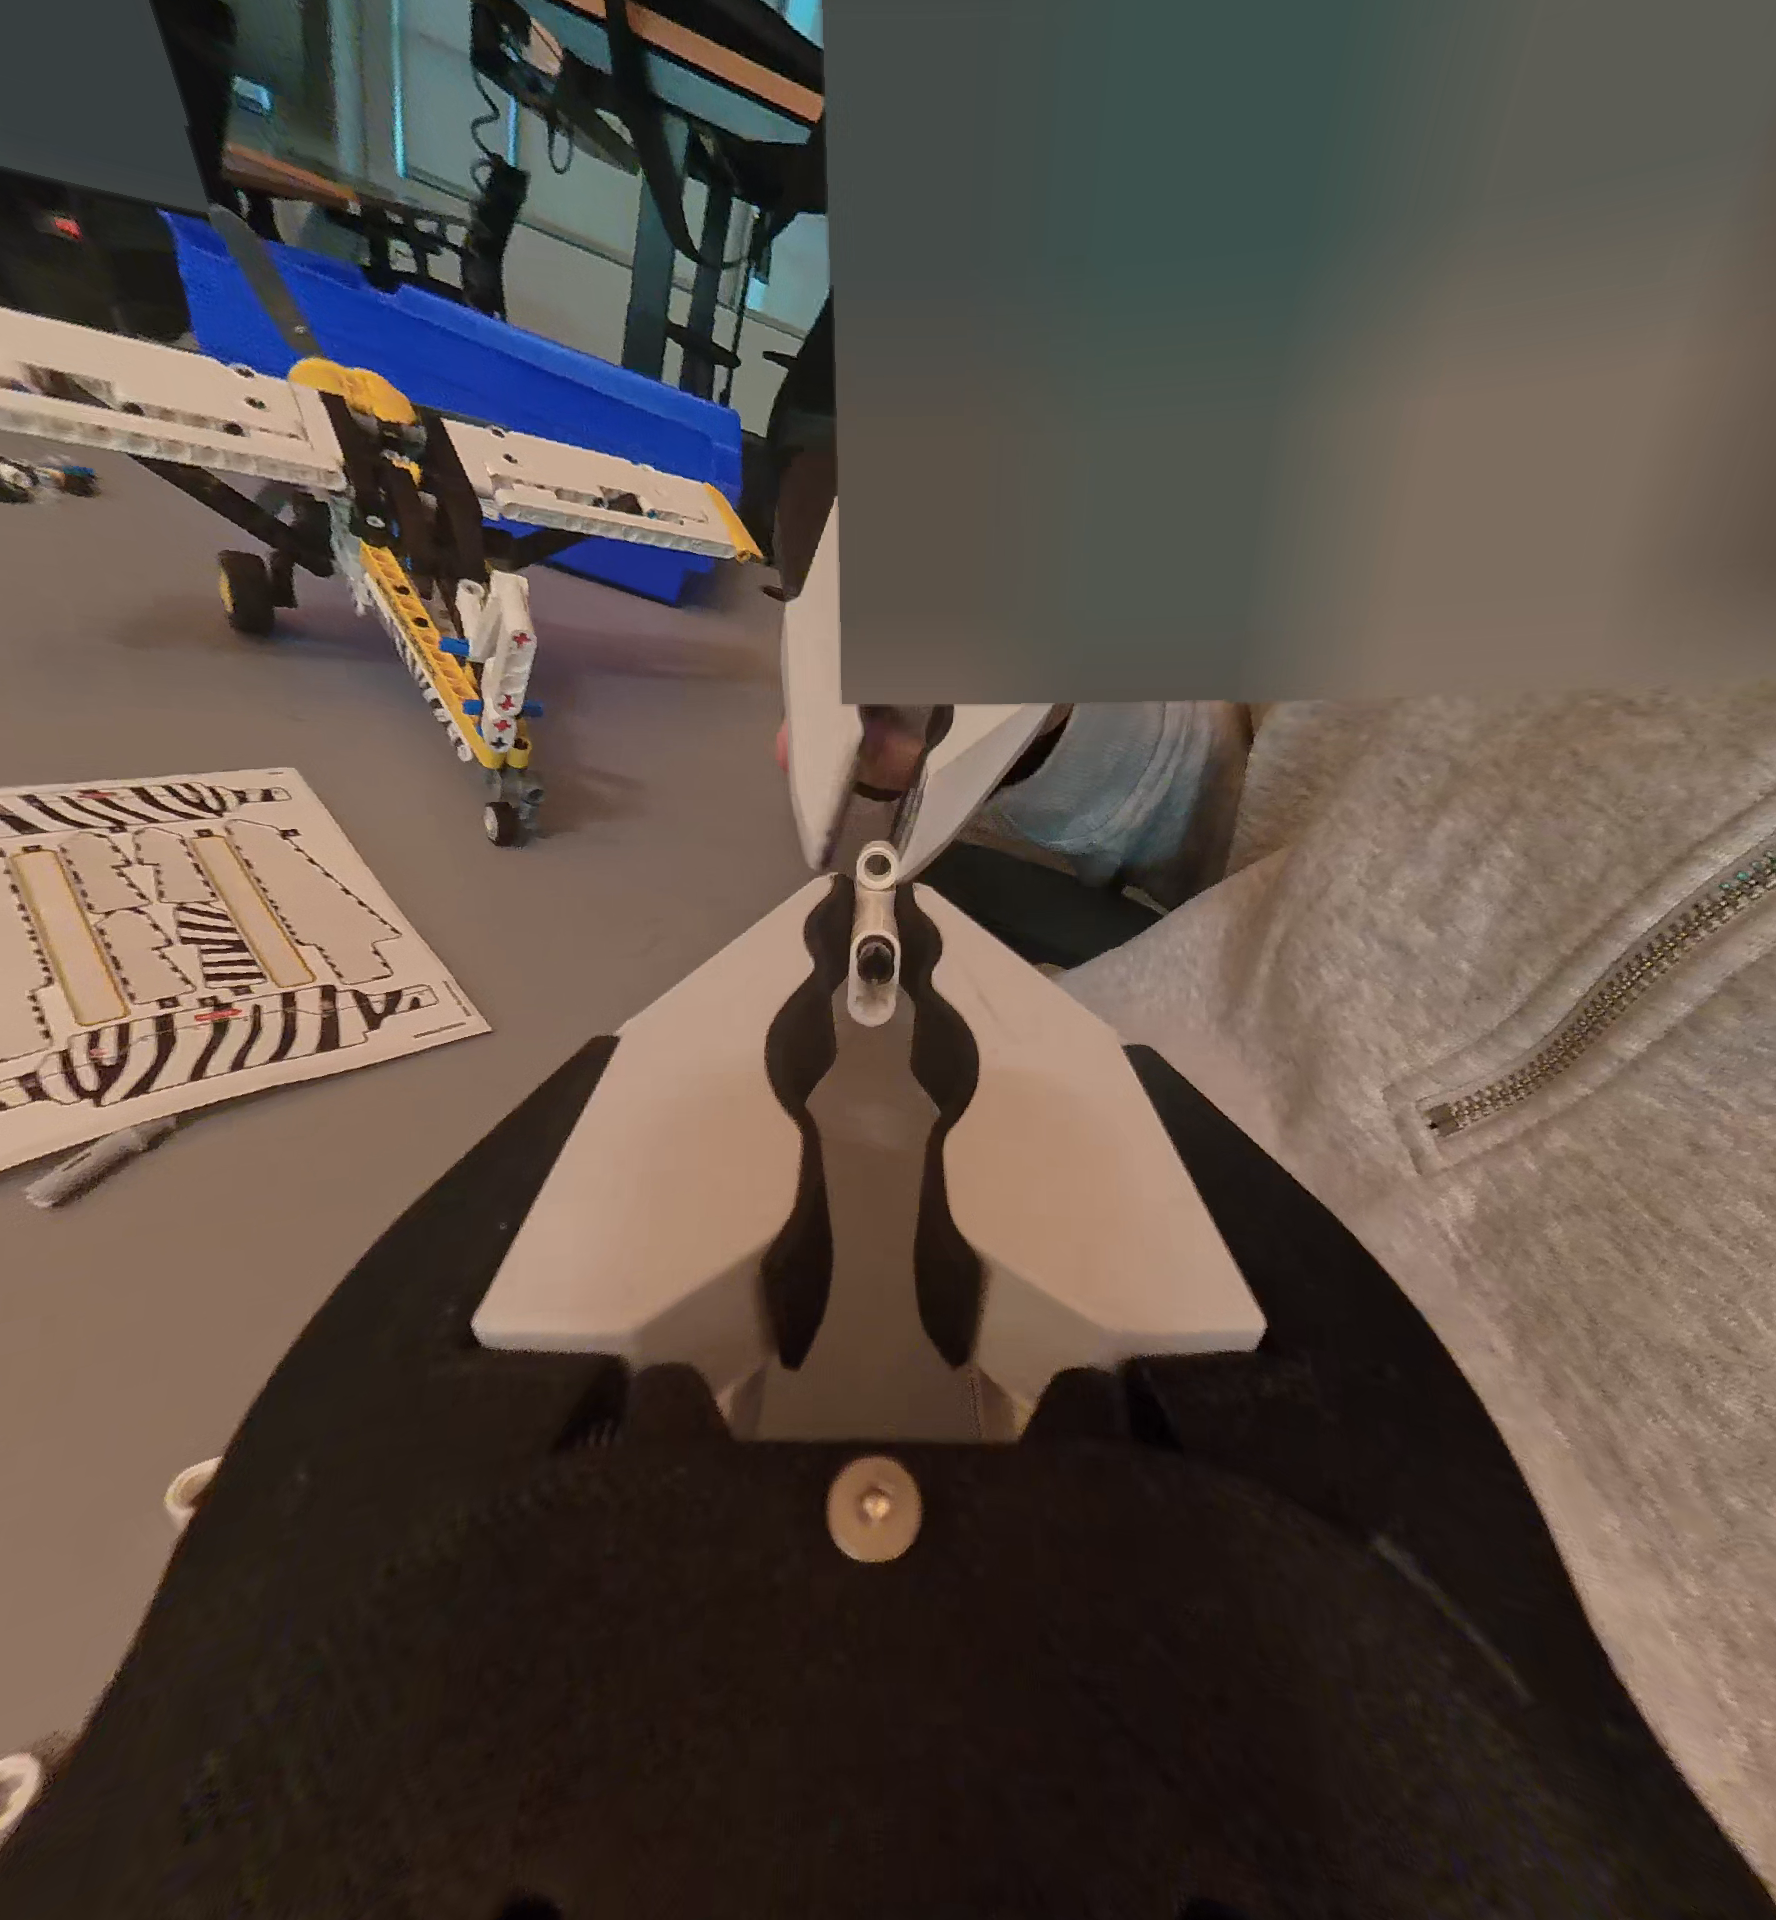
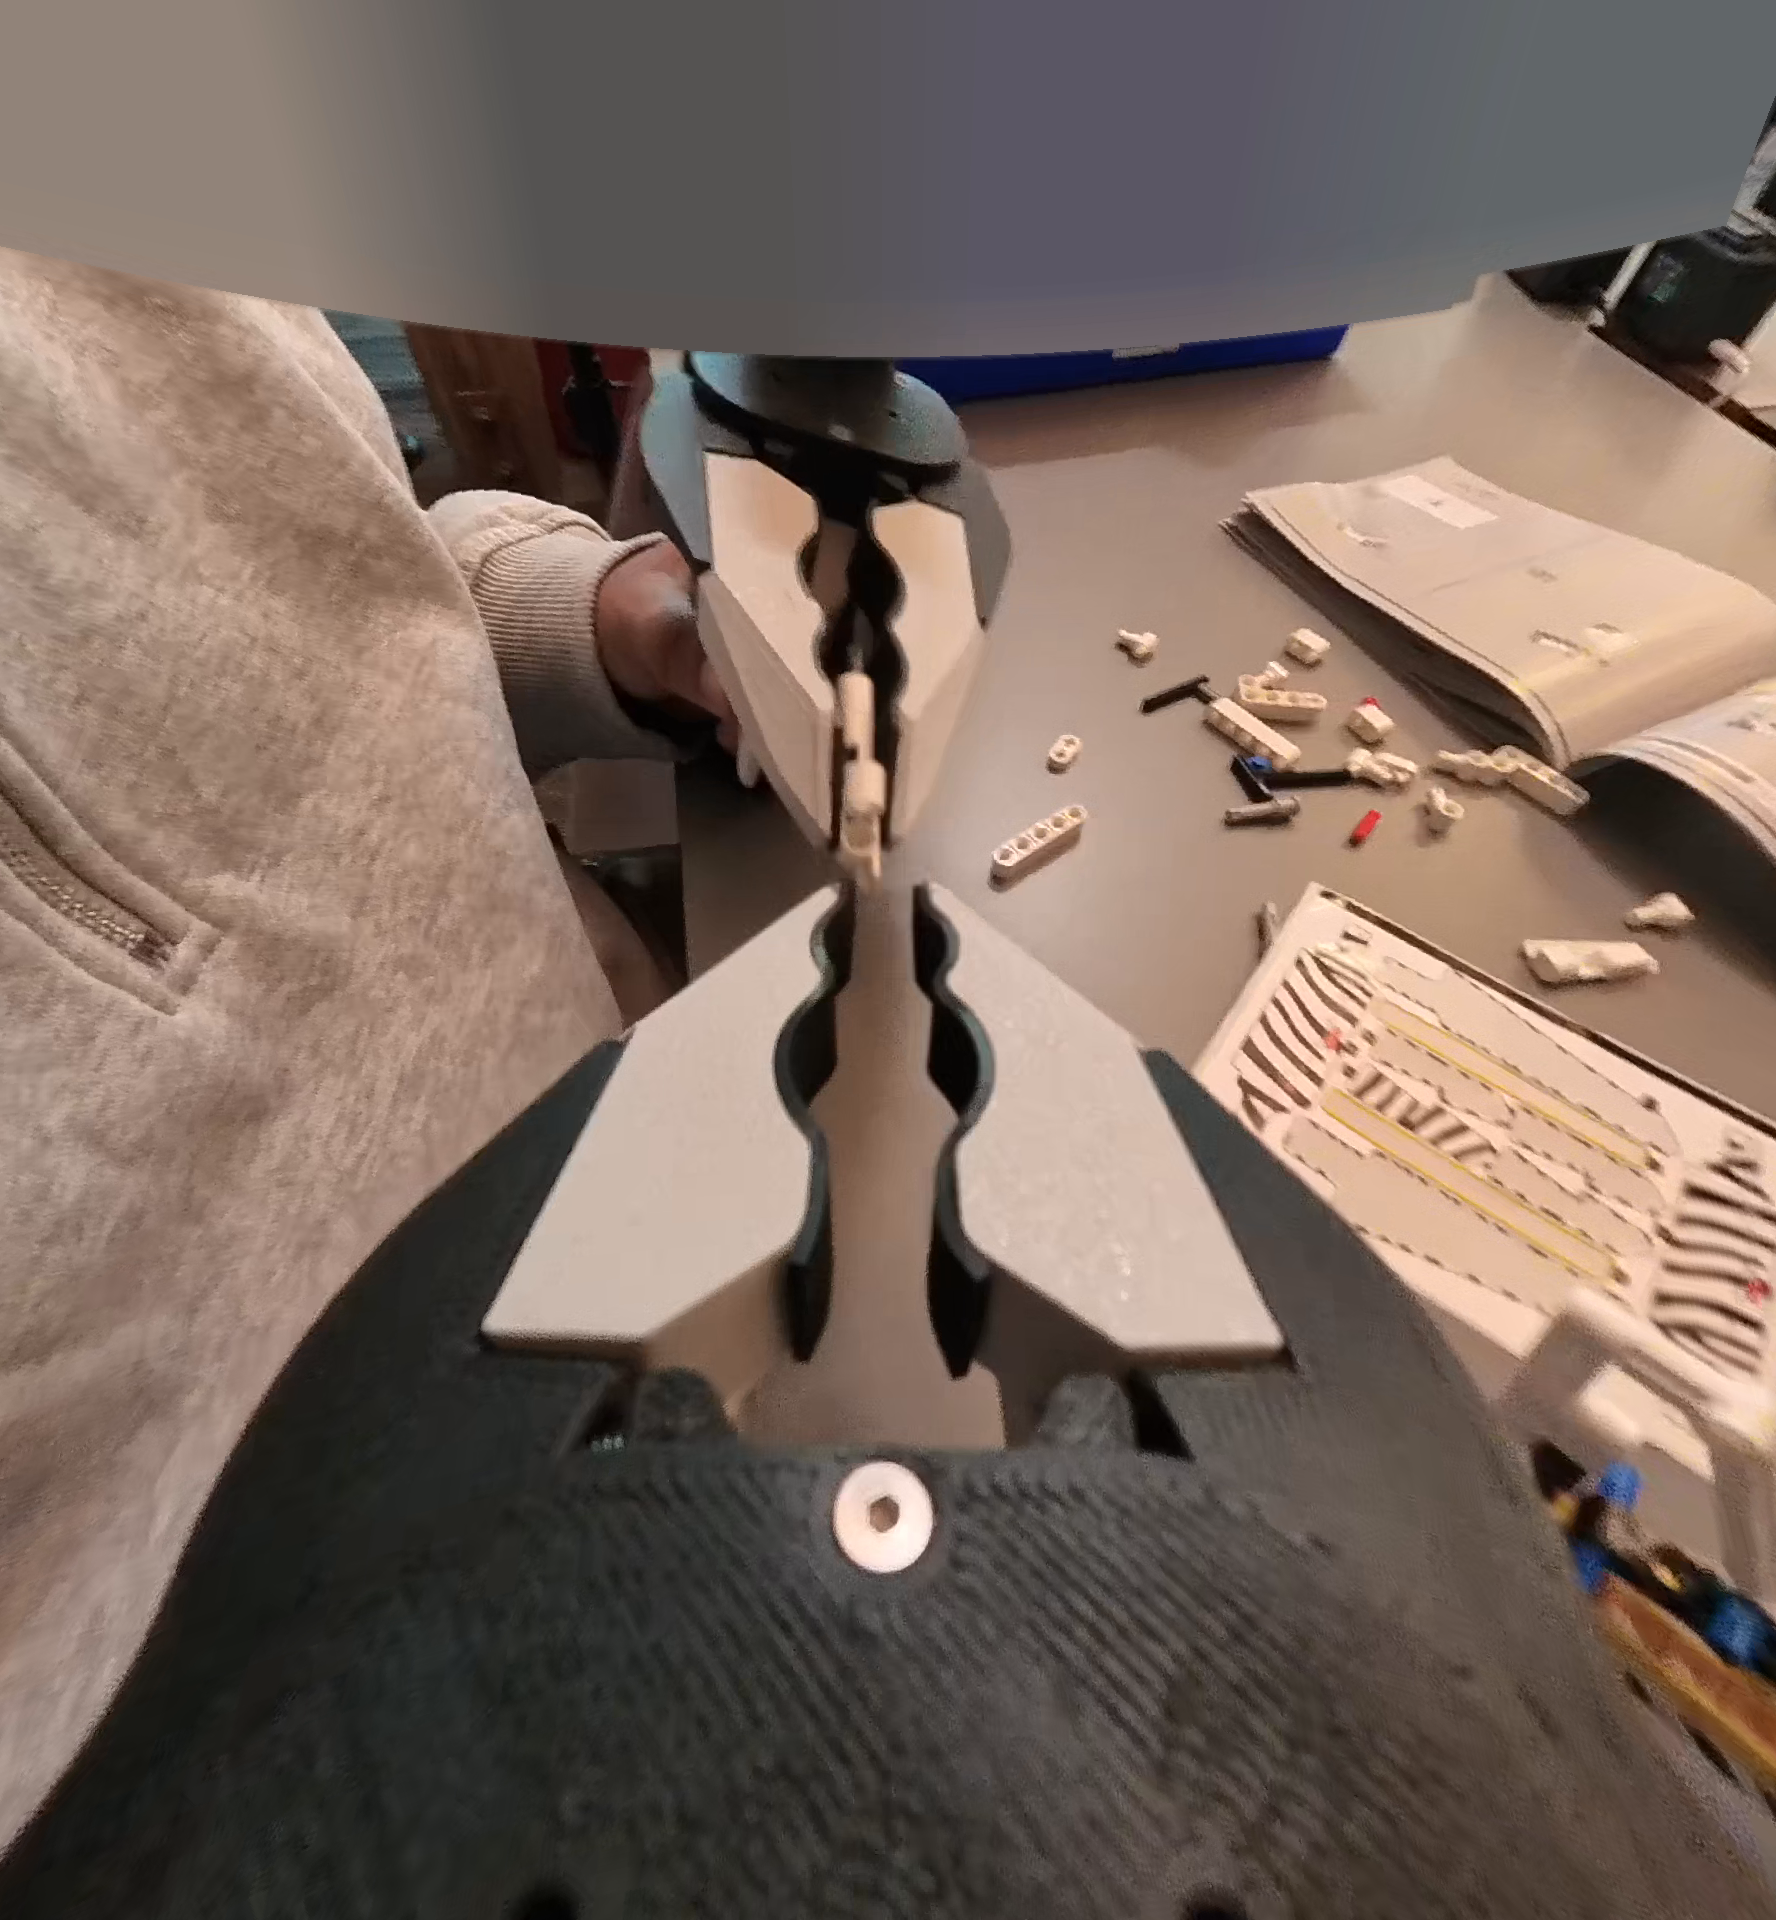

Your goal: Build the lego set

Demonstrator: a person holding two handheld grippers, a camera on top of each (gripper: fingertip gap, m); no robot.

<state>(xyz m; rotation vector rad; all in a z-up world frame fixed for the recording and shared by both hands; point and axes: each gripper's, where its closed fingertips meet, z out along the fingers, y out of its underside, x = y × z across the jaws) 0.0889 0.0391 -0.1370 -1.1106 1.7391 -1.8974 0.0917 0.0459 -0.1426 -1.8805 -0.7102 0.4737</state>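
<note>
My left gripper [image 1: 876, 896] is shut on a short white beam [image 1: 875, 940] with a black pin in it, held upright in the air over the table edge. In the right wrist view the left gripper [image 2: 856, 831] faces me with the beam [image 2: 860, 774] sticking out of its tips. My right gripper [image 2: 882, 894] has its jaws narrowly apart, and the beam's free end sits just at its tips. It shows from above in the left wrist view [image 1: 871, 857]. The part-built plane model [image 1: 396, 499], white, yellow and black, stands on the grey table [image 1: 188, 1351].
A zebra-striped sticker sheet [image 1: 167, 935] [image 2: 1486, 1143] lies on the table with a marker [image 1: 94, 1164] beside it. Several loose pieces [image 2: 1279, 727] and an open instruction booklet [image 2: 1486, 603] lie beyond. A blue bin [image 1: 510, 353] stands behind the model. A person in a grey hoodie [image 1: 1486, 1143] is close by. Left and right tips are no more than a few centimetres apart. Left tips and right tips are each some 25 cm from the part-built plane model [image 1: 396, 499].
</note>
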